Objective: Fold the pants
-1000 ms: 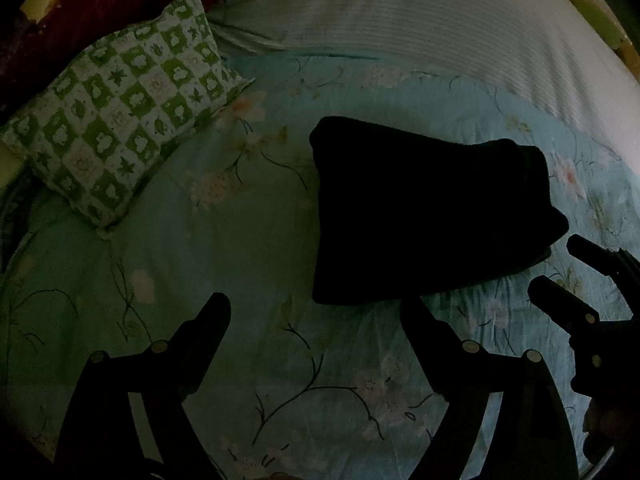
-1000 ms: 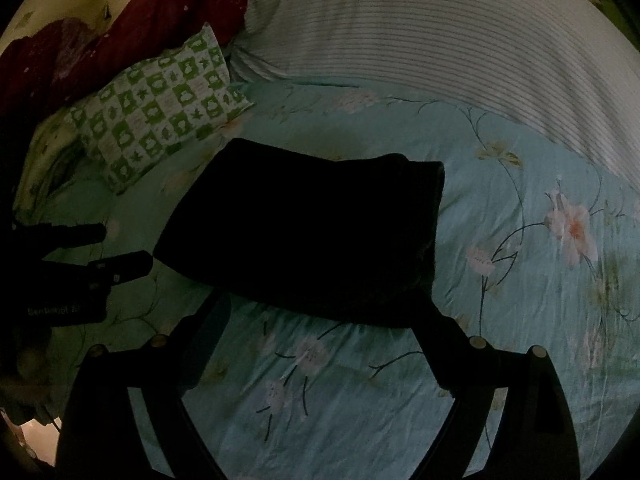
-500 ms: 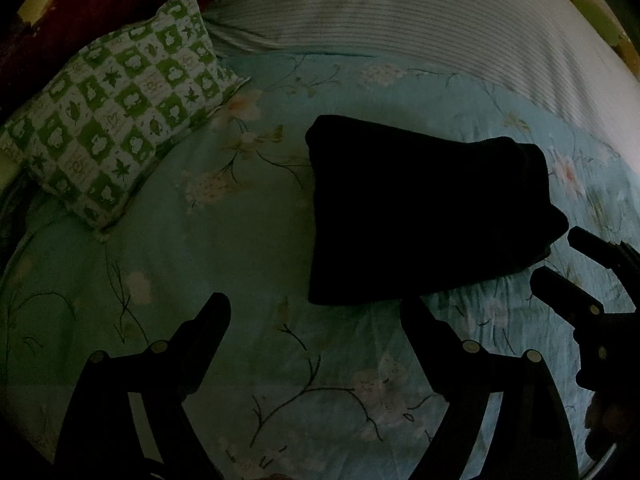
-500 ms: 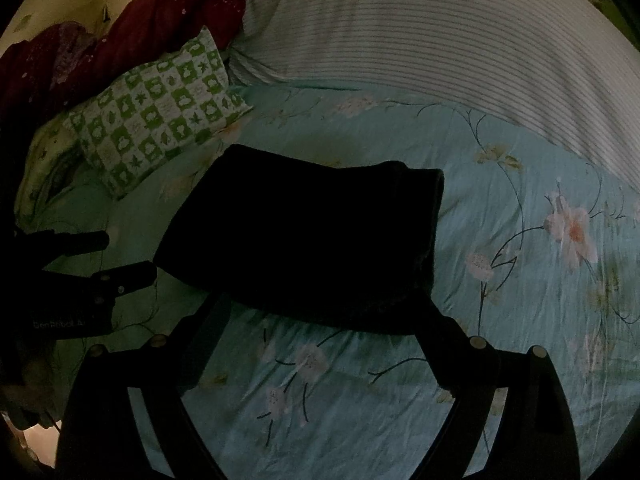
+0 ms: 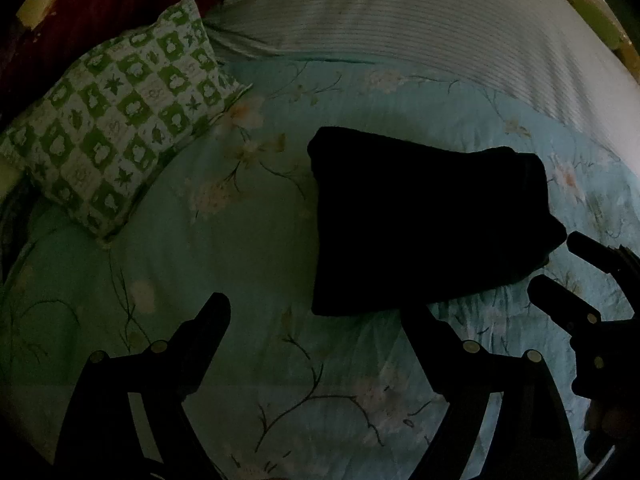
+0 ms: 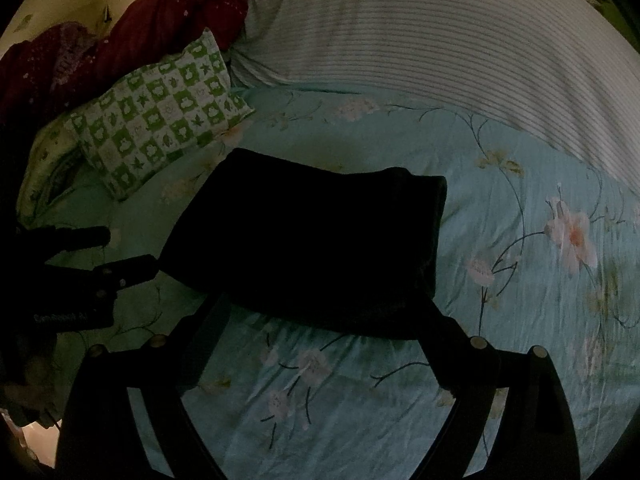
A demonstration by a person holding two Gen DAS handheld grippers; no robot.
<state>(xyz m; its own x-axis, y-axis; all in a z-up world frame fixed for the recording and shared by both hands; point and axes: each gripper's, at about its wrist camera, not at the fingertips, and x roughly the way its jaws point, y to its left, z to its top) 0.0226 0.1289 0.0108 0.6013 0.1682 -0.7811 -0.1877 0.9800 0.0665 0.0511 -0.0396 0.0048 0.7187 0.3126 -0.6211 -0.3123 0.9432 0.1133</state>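
Observation:
The black pants [image 5: 424, 220] lie folded into a compact rectangle on the light blue floral bedsheet [image 5: 240, 264]; they also show in the right wrist view [image 6: 312, 248]. My left gripper [image 5: 316, 312] is open and empty, held just in front of the pants' near left corner. My right gripper [image 6: 324, 312] is open and empty, its fingers spread before the pants' near edge. The right gripper also shows at the right edge of the left wrist view [image 5: 560, 264], and the left gripper at the left edge of the right wrist view [image 6: 128, 252].
A green and white checked pillow [image 5: 116, 136] lies at the left, also in the right wrist view [image 6: 160, 116]. A striped white blanket [image 5: 420, 20] covers the far side. A dark red blanket [image 6: 120, 40] is bunched at the far left.
Both grippers have drawn back a little from the folded pants and stayed open. The pants have not moved.

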